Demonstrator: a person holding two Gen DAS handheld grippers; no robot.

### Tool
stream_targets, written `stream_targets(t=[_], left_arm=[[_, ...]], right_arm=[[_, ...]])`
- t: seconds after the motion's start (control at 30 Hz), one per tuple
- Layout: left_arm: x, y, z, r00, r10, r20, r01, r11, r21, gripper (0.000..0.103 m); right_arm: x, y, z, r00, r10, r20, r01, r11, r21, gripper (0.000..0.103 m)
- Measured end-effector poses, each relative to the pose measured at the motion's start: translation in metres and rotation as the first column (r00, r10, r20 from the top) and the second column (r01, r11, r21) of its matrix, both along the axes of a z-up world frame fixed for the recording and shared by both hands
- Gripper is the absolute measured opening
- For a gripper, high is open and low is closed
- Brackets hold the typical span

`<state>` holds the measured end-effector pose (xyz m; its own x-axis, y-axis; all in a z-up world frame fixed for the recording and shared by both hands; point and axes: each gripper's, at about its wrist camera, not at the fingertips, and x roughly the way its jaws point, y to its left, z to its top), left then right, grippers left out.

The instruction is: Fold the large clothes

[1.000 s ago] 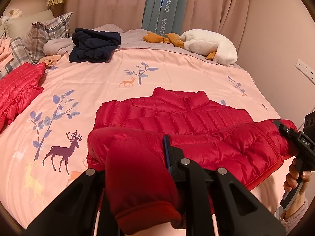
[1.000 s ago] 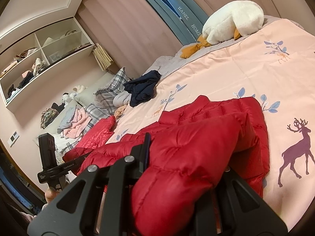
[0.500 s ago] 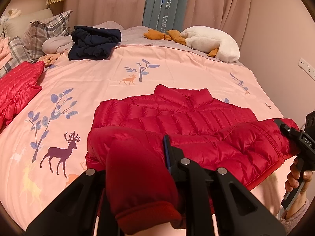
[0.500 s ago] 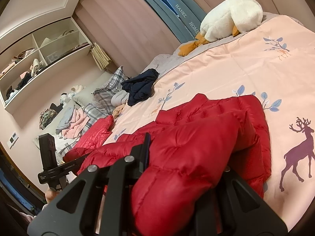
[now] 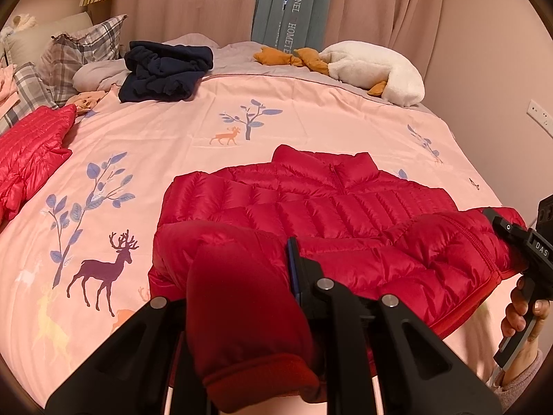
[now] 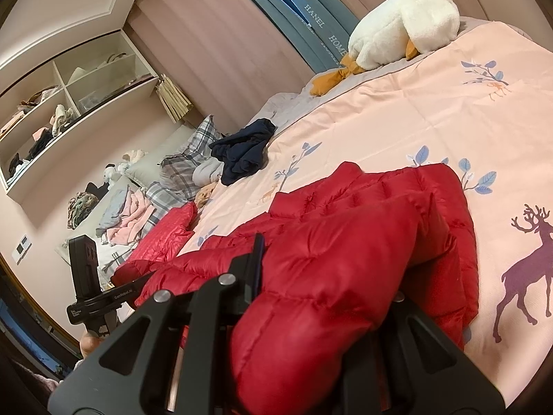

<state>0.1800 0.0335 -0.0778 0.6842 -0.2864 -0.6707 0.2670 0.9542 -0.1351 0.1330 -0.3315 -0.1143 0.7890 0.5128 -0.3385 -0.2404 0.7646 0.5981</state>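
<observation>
Jacket (image 5: pixel 311 200) is lying collar-far on the bed (image 5: pixel 311 117), its near hem being pinched by both closed claws, left claw (image 5: pixel 242 297) and right claw (image 6: pixel 328 276).

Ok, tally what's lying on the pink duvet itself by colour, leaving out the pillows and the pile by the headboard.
Red: 2, the down jacket being folded and a second red down jacket at the left edge.
Navy: 1, a crumpled garment.
White: 1, a plush goose with orange feet.
Total: 4.

Change: slight only | left view: far dark navy heap of clothes (image 5: pixel 166 69), far-right white plush goose (image 5: pixel 376 69), collar of red quilted puffer jacket (image 5: pixel 311 200) | all marginally higher in frame
</observation>
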Motion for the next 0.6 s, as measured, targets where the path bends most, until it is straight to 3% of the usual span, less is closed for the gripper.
stream_targets(t=[0.6], left_arm=[[0.013, -0.003, -0.011, 1.000, 0.003, -0.019, -0.003, 1.000, 0.012, 0.016]], right_arm=[[0.009, 0.003, -0.008, 1.000, -0.008, -0.020, 0.008, 1.000, -0.003, 0.018]])
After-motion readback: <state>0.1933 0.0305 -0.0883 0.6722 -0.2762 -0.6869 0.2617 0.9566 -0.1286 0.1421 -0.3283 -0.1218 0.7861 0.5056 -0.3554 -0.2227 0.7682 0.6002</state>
